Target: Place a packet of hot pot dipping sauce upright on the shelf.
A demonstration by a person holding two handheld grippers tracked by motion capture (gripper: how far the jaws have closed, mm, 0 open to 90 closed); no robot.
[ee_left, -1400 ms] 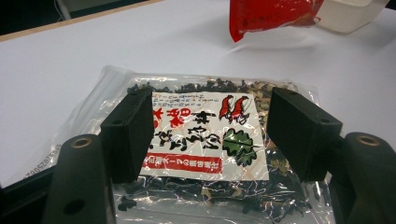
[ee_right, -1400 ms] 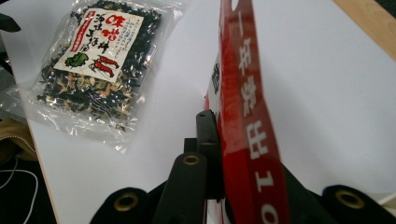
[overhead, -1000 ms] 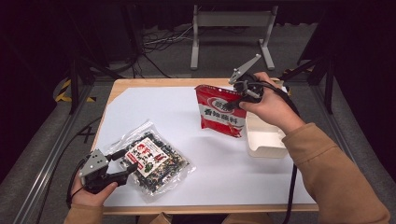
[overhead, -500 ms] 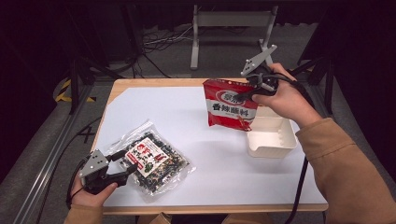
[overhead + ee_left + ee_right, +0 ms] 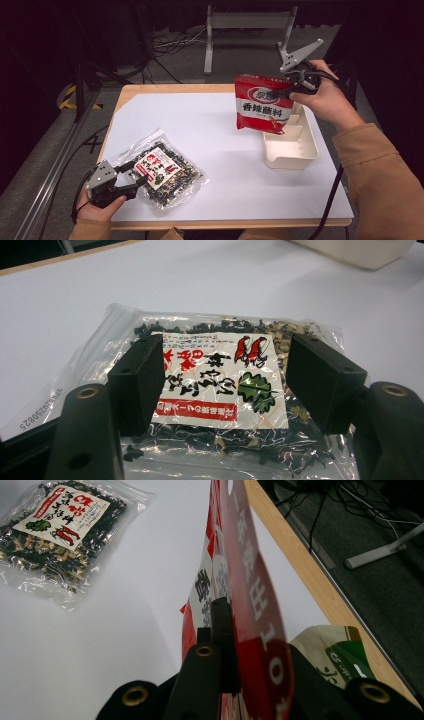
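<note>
On the white table [image 5: 220, 130] there are 2 food packets and 1 cream plastic tray [image 5: 291, 147]. The right gripper [image 5: 280, 93] has its jaws clamped on the top edge of 1 red sauce packet [image 5: 262, 104] with white Chinese lettering, and the packet hangs in the air, upright, with its lower edge over the near-left part of the tray, at the far right of the table. In the right gripper view the red packet [image 5: 252, 605] stands edge-on, pinched between the 2 black jaws, and 1 more pack, beige with a green print [image 5: 340, 657], lies below it on the right by the wooden table edge.

The 2nd packet is a clear bag of dried dark seaweed mix [image 5: 162, 172] with a white and red label; it lies flat at the near left of the table, well apart from the tray. The left gripper [image 5: 137, 172] rests low at the bag's near-left end with its jaws apart. In the left gripper view the 2 pads [image 5: 137, 382] stand on either side of the label of the bag [image 5: 220, 385], over the bag, without squeezing it.
</note>
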